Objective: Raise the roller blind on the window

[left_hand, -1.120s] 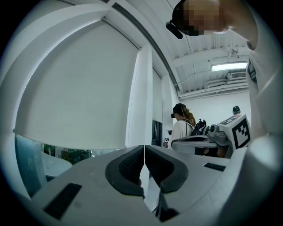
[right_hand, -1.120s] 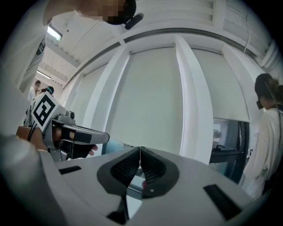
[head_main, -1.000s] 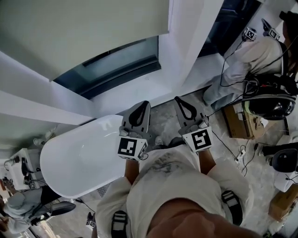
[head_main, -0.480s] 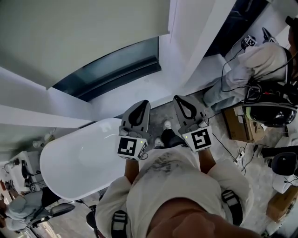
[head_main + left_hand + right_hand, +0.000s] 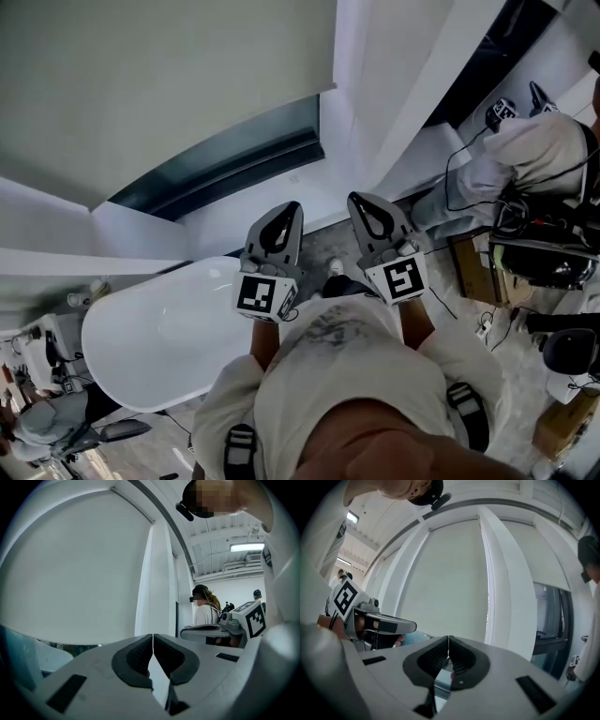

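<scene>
The pale roller blind (image 5: 159, 84) covers the upper part of the window, and a strip of dark glass (image 5: 234, 155) shows under its bottom edge. Both grippers are held side by side in front of my chest, pointing at the window and well short of it. My left gripper (image 5: 285, 210) is shut with nothing in it, and so is my right gripper (image 5: 362, 201). In the left gripper view the blind (image 5: 70, 573) fills the left, beyond the shut jaws of the left gripper (image 5: 153, 637). In the right gripper view a thin chain (image 5: 489, 597) hangs along the blind (image 5: 445, 578), above the right gripper (image 5: 448, 641).
A white bathtub (image 5: 141, 347) stands between me and the window, at lower left. A white pillar (image 5: 384, 75) rises to the right of the blind. Another person (image 5: 525, 150) with cables and gear is at the right, and a boxed item (image 5: 473, 253) lies on the floor.
The head view has tipped up slightly, so the blind fills more of the frame and the tub sits lower. Both grippers stay shut, side by side, hardly moved.
</scene>
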